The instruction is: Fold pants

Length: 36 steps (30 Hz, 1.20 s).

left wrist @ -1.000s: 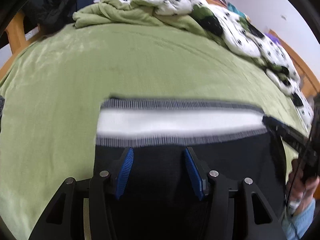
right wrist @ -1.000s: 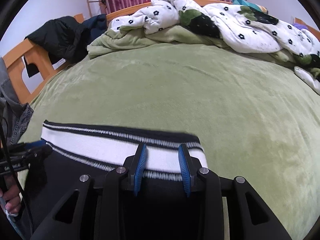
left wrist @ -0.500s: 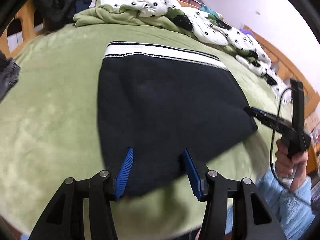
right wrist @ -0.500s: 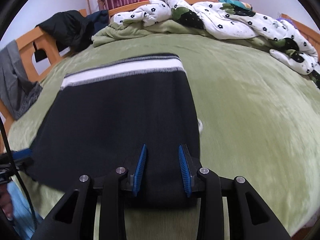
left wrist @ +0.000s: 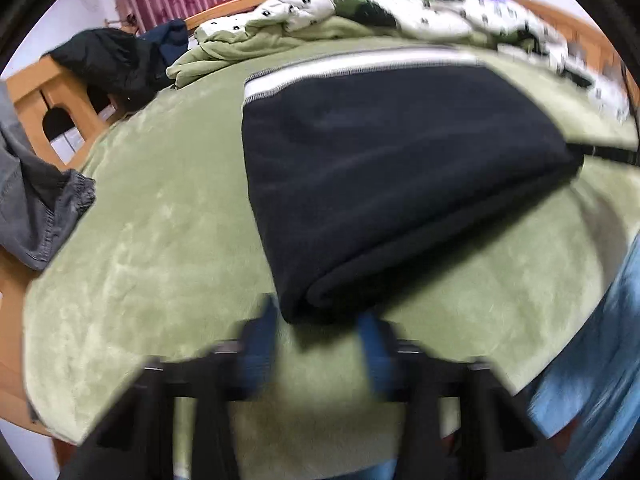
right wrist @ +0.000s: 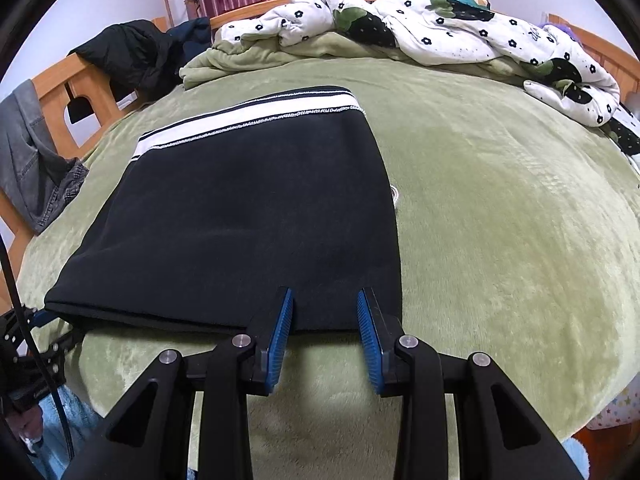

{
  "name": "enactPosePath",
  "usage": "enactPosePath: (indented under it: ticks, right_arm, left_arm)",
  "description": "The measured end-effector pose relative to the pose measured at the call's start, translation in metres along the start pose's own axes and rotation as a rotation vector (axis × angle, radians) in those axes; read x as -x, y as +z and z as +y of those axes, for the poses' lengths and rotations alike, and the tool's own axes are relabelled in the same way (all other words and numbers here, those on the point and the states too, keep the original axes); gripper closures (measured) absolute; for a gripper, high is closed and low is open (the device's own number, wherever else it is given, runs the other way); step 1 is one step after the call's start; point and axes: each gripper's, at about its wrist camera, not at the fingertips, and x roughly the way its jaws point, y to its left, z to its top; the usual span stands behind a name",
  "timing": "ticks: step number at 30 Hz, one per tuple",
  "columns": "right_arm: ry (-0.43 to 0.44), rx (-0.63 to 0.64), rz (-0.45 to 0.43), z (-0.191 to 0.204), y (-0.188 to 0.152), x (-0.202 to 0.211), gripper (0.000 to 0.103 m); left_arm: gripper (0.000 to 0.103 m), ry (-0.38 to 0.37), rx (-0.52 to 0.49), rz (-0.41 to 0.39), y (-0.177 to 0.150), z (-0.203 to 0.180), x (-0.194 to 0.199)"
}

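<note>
The black pants (right wrist: 248,216) lie folded flat on the green bed, white striped waistband (right wrist: 240,120) at the far end. My right gripper (right wrist: 325,302) is open and empty, its blue fingertips over the near folded edge. In the blurred left wrist view the pants (left wrist: 380,168) fill the middle, their near left corner just ahead of my left gripper (left wrist: 320,320), which is open and empty. The left gripper also shows at the left edge of the right wrist view (right wrist: 24,320).
A green blanket covers the bed (right wrist: 500,200). A flowered white duvet (right wrist: 440,28) is heaped along the far and right side. Dark jackets (right wrist: 132,52) and grey jeans (right wrist: 32,160) hang on the wooden bed frame at left. A white cord end (right wrist: 395,194) peeks out beside the pants.
Both grippers have drawn back from the waistband to the near edge of the folded pants. The left gripper is moving fast and has swung to the left corner.
</note>
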Motion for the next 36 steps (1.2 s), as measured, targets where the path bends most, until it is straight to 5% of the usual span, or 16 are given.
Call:
enactPosePath:
  ticks: [3,6,13,18,21,27,28,29,32,36]
  right_arm:
    - [-0.005,0.004,0.001,-0.001,-0.002,-0.001,0.07]
    - [-0.005,0.013,0.014,0.001,-0.004,-0.005,0.07]
    - [-0.01,0.065,-0.022,-0.002,0.001,0.01,0.07]
    - [-0.017,0.088,-0.052,-0.002,0.019,0.005,0.069]
    - [-0.019,0.085,-0.044,0.001,0.029,-0.007,0.069]
    - [-0.019,0.078,-0.031,0.002,0.025,-0.015,0.069]
    - [-0.017,0.072,-0.032,0.001,0.024,-0.015,0.069]
    - [-0.016,0.067,-0.032,0.001,0.024,-0.016,0.069]
    - [-0.017,0.075,-0.032,0.002,0.023,-0.017,0.069]
    - [-0.033,0.106,-0.02,0.005,0.021,-0.02,0.068]
  left_arm:
    - [0.091,-0.037,0.111,-0.098,-0.002,0.018,0.015]
    - [0.09,-0.093,0.203,0.009,-0.013,0.031,-0.014]
    - [0.088,-0.122,0.256,0.032,-0.026,0.046,0.006]
    - [0.086,-0.147,0.265,-0.066,-0.021,0.055,0.035]
    - [0.061,-0.188,0.179,-0.091,0.001,0.042,0.034]
    - [0.063,-0.071,0.094,-0.005,-0.003,0.019,0.0]
    - [0.069,-0.074,0.098,-0.004,-0.005,0.021,-0.003]
    - [0.093,-0.073,0.115,-0.028,-0.006,0.023,-0.004]
    - [0.093,-0.105,0.221,-0.067,-0.009,0.04,-0.003]
    - [0.088,-0.067,0.186,-0.02,-0.011,0.031,-0.007]
